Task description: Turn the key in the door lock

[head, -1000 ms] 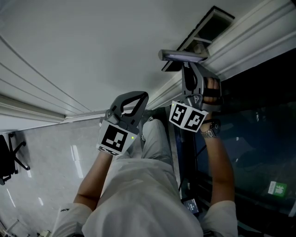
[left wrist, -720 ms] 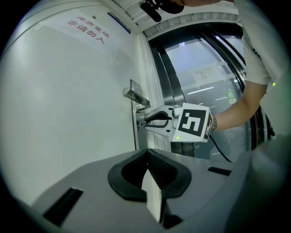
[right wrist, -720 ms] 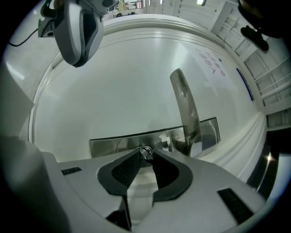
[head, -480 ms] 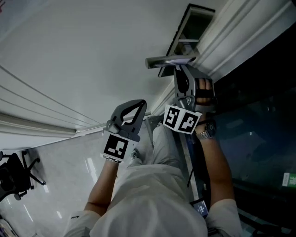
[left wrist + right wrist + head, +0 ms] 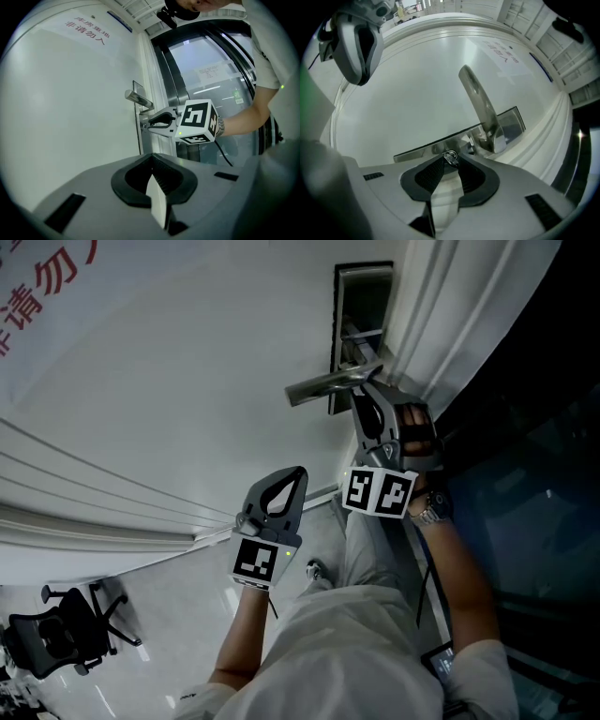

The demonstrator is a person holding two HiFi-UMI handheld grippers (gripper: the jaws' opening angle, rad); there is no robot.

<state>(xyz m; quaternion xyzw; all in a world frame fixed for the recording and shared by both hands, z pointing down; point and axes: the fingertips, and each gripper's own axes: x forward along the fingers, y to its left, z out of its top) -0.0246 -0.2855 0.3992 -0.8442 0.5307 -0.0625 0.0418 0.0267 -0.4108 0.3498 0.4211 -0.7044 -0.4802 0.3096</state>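
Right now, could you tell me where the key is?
The key sits low and central in the right gripper view, pinched at the tips of the right gripper, against the lock plate just left of the base of the door handle.

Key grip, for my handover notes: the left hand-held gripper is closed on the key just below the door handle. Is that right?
Not quite. It is the right hand-held gripper that is closed on the key just below the door handle, as the right gripper view shows. The left hand-held gripper is shut with nothing between its jaws, well clear of the lock.
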